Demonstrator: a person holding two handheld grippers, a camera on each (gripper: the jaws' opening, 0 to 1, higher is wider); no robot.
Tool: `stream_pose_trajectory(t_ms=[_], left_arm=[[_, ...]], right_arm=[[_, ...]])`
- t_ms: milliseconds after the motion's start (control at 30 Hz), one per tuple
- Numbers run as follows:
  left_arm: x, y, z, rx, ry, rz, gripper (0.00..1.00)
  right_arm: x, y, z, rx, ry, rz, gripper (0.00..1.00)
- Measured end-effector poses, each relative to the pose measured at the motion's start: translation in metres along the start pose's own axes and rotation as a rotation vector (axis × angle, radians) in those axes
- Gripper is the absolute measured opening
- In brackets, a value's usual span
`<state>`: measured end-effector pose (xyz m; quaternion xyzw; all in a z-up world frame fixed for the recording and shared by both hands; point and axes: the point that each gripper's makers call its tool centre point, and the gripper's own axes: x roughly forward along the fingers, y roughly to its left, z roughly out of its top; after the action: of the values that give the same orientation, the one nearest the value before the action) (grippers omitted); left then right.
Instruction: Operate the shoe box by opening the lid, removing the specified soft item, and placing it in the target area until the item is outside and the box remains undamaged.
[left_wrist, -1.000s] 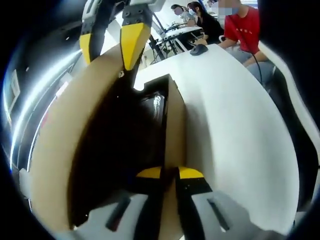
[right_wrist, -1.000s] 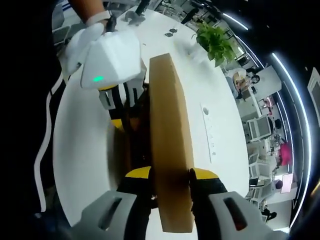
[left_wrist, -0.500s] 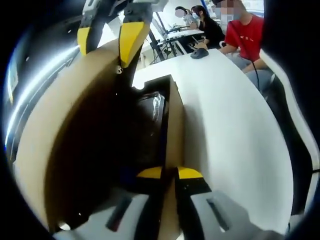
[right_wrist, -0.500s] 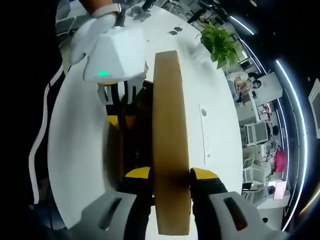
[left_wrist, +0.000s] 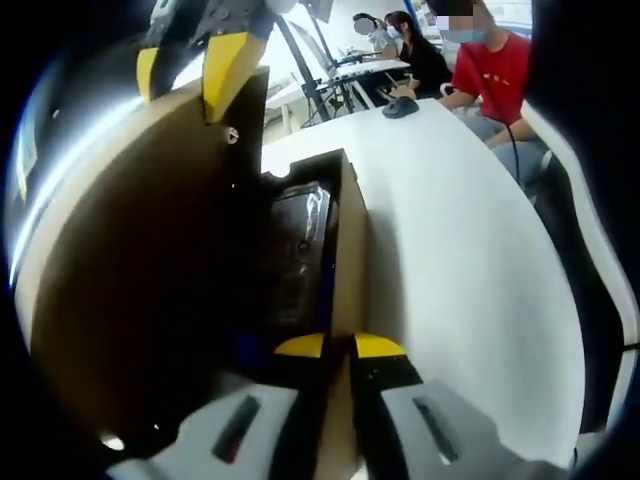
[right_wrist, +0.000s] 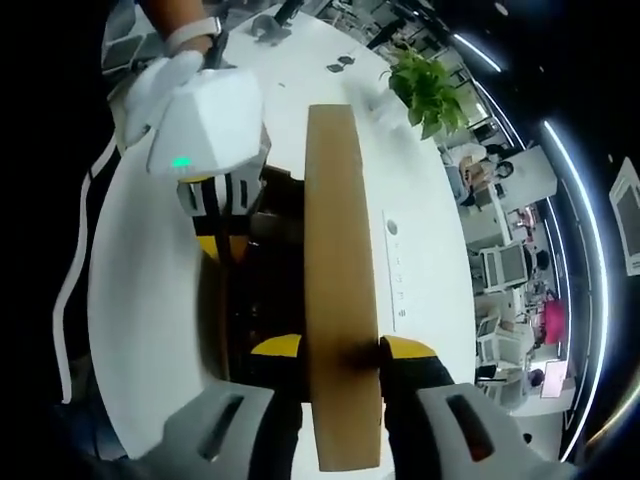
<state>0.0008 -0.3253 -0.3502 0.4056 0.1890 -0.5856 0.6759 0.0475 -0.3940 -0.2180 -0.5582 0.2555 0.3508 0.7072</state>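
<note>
Left gripper view: raised cardboard lid (left_wrist: 140, 270) at left; dark soft item (left_wrist: 295, 245) inside the open shoe box (left_wrist: 350, 250), beyond the left gripper (left_wrist: 338, 347), whose 2 jaws clamp the box's near wall. White table (left_wrist: 470, 260) at right.

Right gripper view: right gripper (right_wrist: 340, 350) clenches the lid's edge.

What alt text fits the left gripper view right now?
The left gripper pinches the brown cardboard shoe box wall on a white table, while the right gripper holds the brown cardboard lid raised. A dark, glossy item lies inside.
</note>
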Motion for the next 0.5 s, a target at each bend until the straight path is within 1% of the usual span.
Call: stream_pose_trajectory(t_ms=[167,500], left_arm=[[0.002,0.0,-0.002,-0.008,0.001,-0.003,0.07],[0.001,-0.001,-0.001,-0.019,0.0,-0.007,0.07]], right_arm=[[0.0,-0.01,0.0,-0.003,-0.007,-0.003,0.28],[0.001,-0.028,0.0,-0.019,-0.006,-0.009,0.27]])
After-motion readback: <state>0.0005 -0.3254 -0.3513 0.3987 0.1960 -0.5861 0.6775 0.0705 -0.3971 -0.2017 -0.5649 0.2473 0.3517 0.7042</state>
